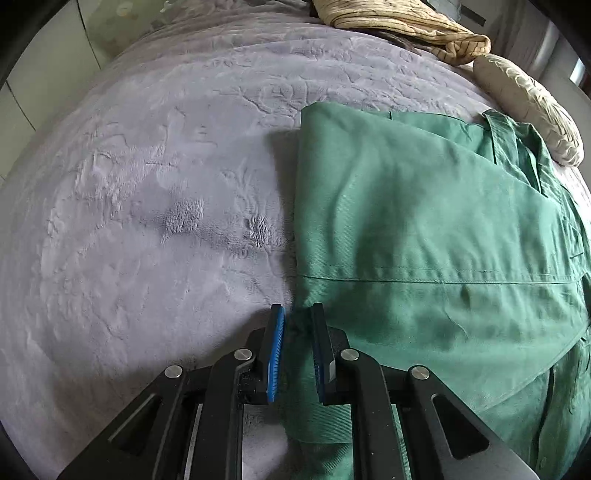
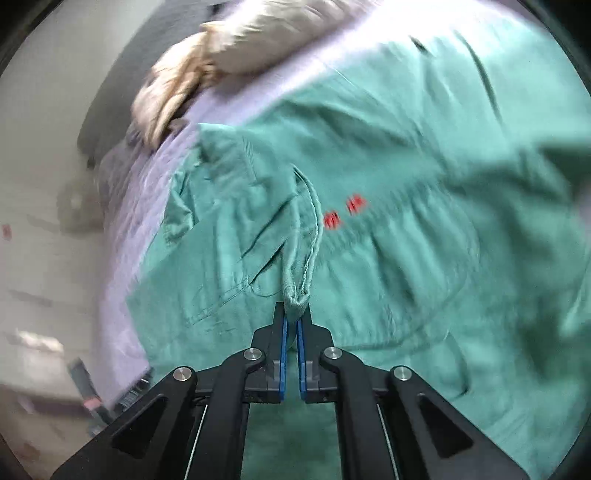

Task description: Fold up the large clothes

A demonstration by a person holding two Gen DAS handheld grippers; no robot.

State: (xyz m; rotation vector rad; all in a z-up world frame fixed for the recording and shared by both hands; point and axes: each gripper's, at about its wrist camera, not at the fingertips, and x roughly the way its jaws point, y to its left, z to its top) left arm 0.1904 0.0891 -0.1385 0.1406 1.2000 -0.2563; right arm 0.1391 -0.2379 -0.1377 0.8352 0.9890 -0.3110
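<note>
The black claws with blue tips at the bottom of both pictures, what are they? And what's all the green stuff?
They are two grabbing tools a person holds, one in each hand. Each carries a small round-eyed camera looking along its fingers, so one picture comes from each tool. The green stuff is a big green shirt lying on a fluffy grey blanket, to be folded. The left gripper has the shirt's edge between its blue pads, which stand a little apart. The right gripper is pinching a bunched bit of the shirt. A cream patterned cloth lies at the far side.
</note>
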